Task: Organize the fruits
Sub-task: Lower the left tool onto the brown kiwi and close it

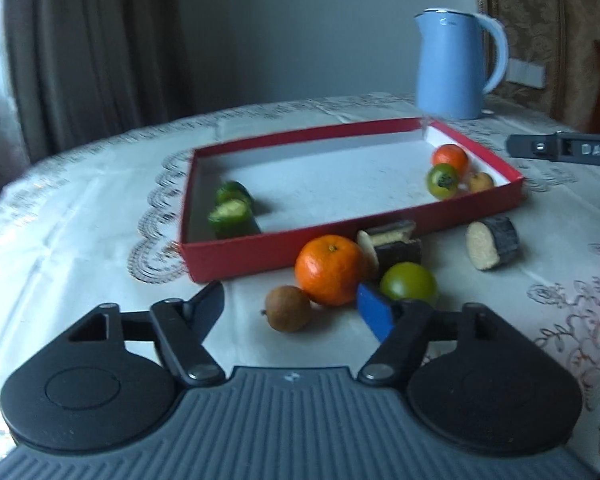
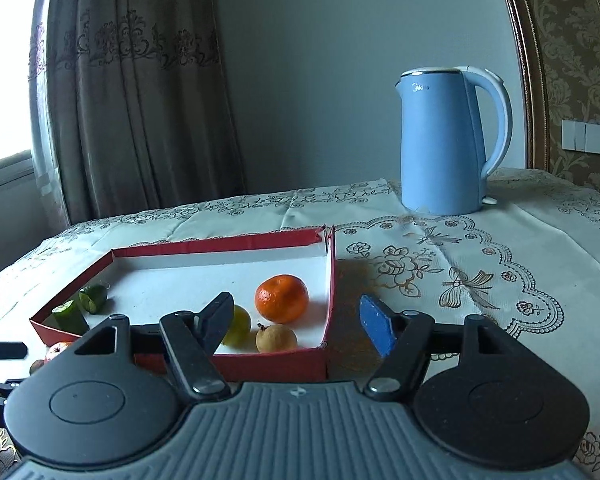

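Both my grippers stand with fingers spread and nothing between them: the left gripper (image 1: 296,312) hangs just short of the loose fruit, the right gripper (image 2: 298,320) at the near right corner of the red tray (image 1: 268,250). Inside the tray I count two cut green pieces (image 1: 233,213) at its left end and a small orange (image 1: 450,159), a green fruit (image 1: 443,181) and a tan one (image 1: 481,181) at its right. I'd call it half done: a big orange (image 1: 328,269), a brown fruit (image 1: 288,308), a green fruit (image 1: 408,284) and dark-skinned cut pieces (image 1: 492,242) lie on the desk (image 1: 80,220) before the tray's near wall.
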Available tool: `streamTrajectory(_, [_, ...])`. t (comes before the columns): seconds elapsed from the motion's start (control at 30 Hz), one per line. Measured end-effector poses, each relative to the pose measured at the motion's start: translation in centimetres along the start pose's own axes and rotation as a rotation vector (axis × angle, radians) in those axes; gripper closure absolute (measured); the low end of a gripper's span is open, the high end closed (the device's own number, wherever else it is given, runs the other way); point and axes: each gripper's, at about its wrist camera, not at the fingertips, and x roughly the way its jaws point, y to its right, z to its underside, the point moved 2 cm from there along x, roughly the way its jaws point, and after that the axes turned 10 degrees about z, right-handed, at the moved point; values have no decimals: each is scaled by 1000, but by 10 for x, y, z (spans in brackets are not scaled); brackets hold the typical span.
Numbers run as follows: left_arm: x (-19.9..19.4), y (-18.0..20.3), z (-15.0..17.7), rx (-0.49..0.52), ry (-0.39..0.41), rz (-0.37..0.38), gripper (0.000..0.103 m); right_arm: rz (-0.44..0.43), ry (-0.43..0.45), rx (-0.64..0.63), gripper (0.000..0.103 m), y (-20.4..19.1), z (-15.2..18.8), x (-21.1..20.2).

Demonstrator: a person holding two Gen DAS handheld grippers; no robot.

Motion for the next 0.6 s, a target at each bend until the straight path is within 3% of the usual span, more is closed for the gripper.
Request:
streamTrajectory(0.13, [1,-10,4,1,-10,74,37,5,-11,-6,33,-1,1,2])
streamTrajectory(0.23, [4,-8,4,15,-33,127,50,12,-17,-11,32,-2,2,3])
streamTrajectory(0.6, [1,-6,5,0,-20,92,68,38,-39,-24,32,-4,4,8])
